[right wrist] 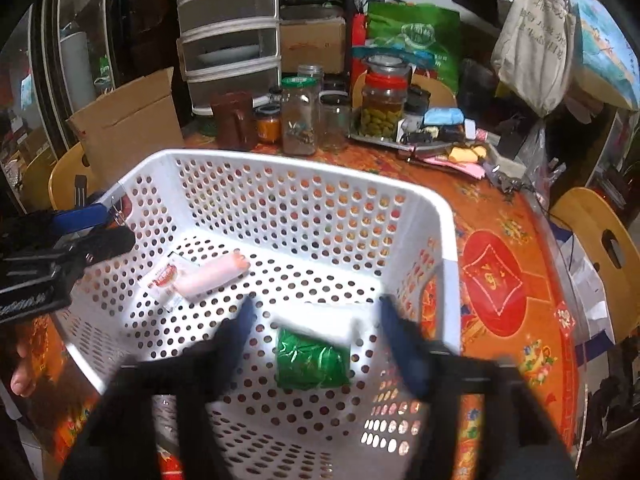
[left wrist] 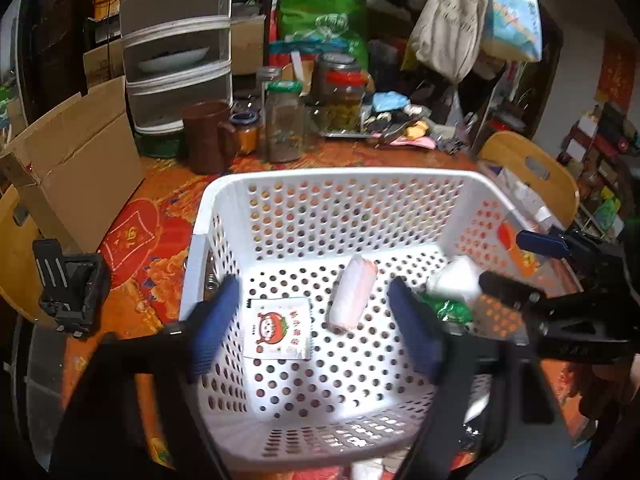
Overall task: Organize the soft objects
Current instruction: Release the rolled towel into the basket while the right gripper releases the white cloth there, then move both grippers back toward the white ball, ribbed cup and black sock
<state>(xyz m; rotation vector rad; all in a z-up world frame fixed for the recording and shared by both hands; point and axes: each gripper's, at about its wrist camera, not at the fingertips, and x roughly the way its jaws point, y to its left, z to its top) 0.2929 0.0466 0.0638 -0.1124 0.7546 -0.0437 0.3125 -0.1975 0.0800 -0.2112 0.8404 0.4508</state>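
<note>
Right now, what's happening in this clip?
A person holds two grippers over a white basket on a cluttered table. Both the left gripper and the right gripper are open and hold nothing. In the basket lie a sachet, a pink roll, a green packet and something white beside it.

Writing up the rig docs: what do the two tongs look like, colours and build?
Both match. The left tongs and right tongs have two long blue finger pads with a ribbed face, each mounted on a black bracket. Seen from the other camera, the body is black, angular and clamp-like. No cables, markings or sleeves can be made out.
</note>
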